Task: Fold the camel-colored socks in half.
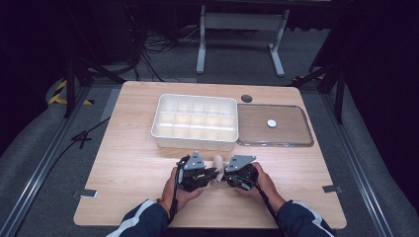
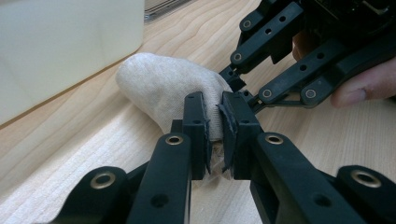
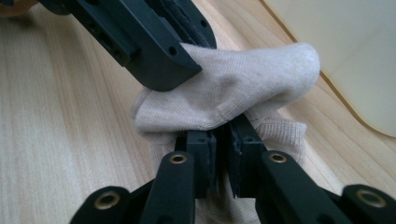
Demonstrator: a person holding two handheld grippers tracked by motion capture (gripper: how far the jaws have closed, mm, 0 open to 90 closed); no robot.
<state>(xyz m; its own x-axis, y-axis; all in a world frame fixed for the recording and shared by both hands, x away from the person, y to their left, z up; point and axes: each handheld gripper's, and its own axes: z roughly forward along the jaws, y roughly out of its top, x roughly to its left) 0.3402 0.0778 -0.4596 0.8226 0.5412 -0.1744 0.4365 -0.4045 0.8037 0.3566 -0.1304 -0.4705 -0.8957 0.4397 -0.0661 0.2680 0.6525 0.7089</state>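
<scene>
Near the tabletop's (image 1: 123, 163) front edge, around its middle, both tools are meeting over a beige sock (image 1: 217, 162). The left tool (image 2: 215, 122) is clamping a fold of the sock, and the right tool (image 3: 223, 140) is pinching its fabric too. Just behind, the white compartment tray (image 1: 194, 143) is leaving a narrow strip of wood, while open tabletop is stretching toward both side edges.

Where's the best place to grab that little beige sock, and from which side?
Probably best at an end, not the rounded middle. The sock lies flat on the table, and its thin folded edge fits between the jaws. That is where the left gripper pinches it, coming in low along the table, and the right gripper clamps fabric from the opposite side.
</scene>
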